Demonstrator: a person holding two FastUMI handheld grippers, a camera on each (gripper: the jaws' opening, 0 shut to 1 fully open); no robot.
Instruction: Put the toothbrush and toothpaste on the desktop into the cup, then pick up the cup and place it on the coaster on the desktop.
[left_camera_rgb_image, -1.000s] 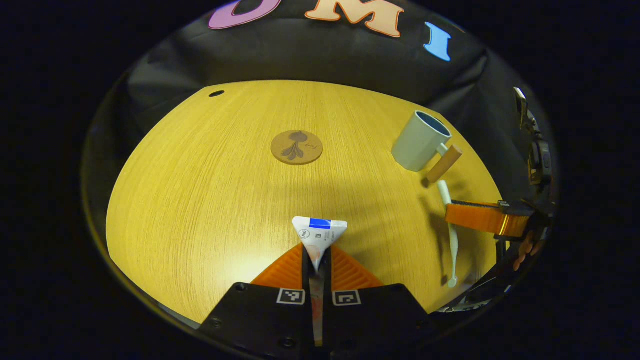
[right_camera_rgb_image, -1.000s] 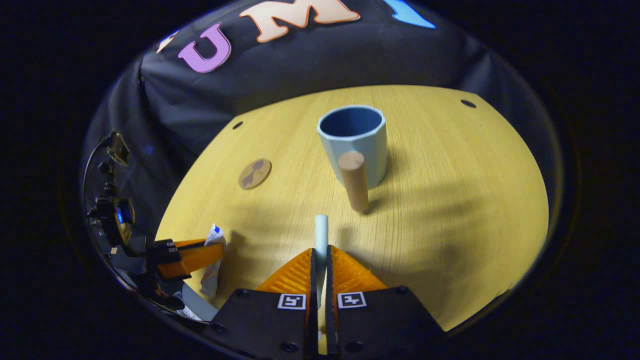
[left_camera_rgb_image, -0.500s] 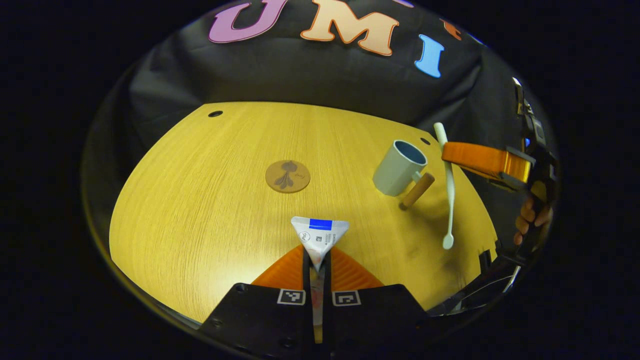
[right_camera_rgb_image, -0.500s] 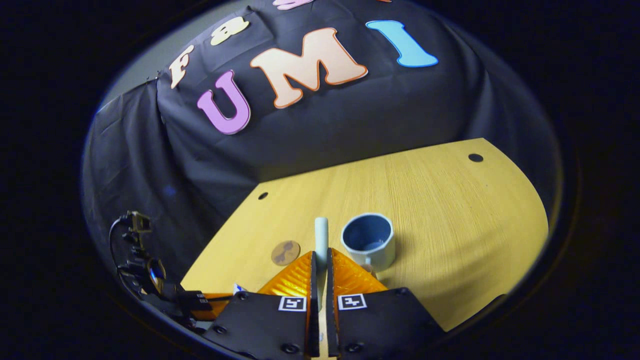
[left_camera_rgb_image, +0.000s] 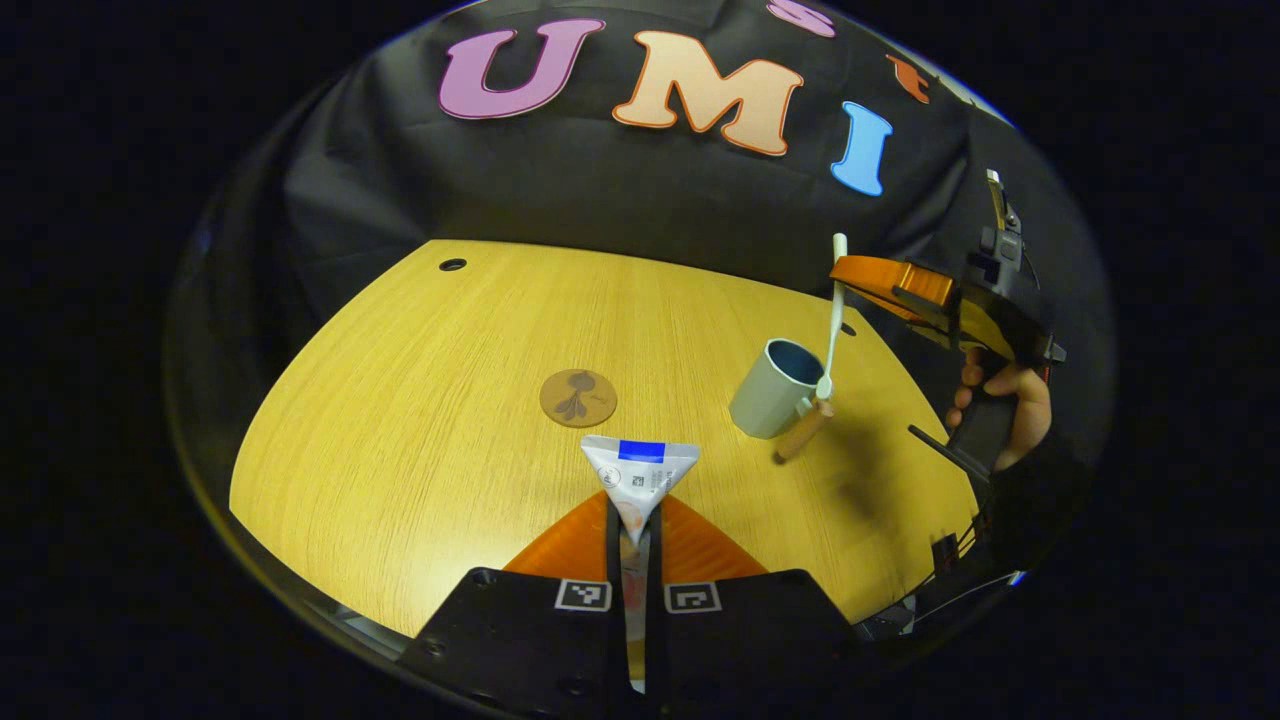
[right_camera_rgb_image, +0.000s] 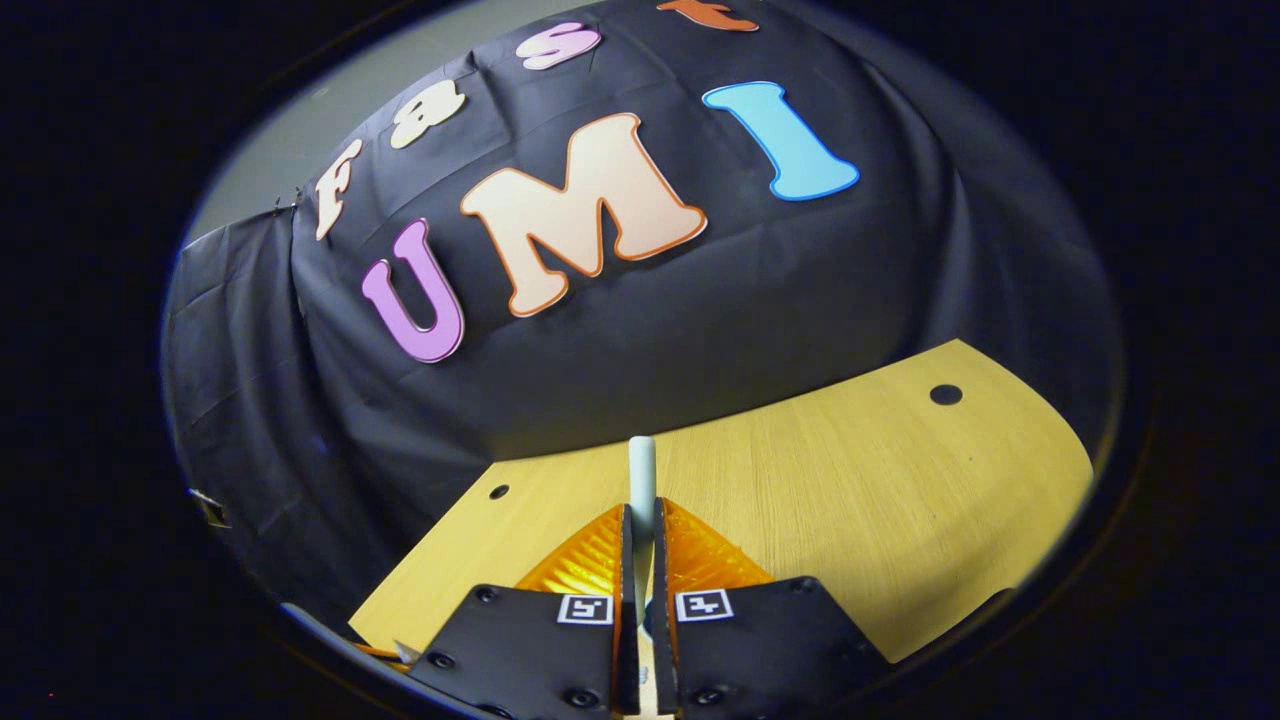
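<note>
Right claw (left_camera_rgb_image: 850, 272) has swung the toothbrush (left_camera_rgb_image: 831, 318) from beside the cup (left_camera_rgb_image: 775, 388) to upright over its rim, lower end at the opening, both fingers clamped on it. Left claw (left_camera_rgb_image: 634, 510) stays above the desk (left_camera_rgb_image: 400, 420), clamped on the toothpaste (left_camera_rgb_image: 638, 476). Coaster (left_camera_rgb_image: 578, 397) sits left of the cup, well apart.

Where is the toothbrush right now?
In the left gripper view, the toothbrush hangs upright at the right, pinched by the right gripper, its lower end just over the cup rim.
</note>
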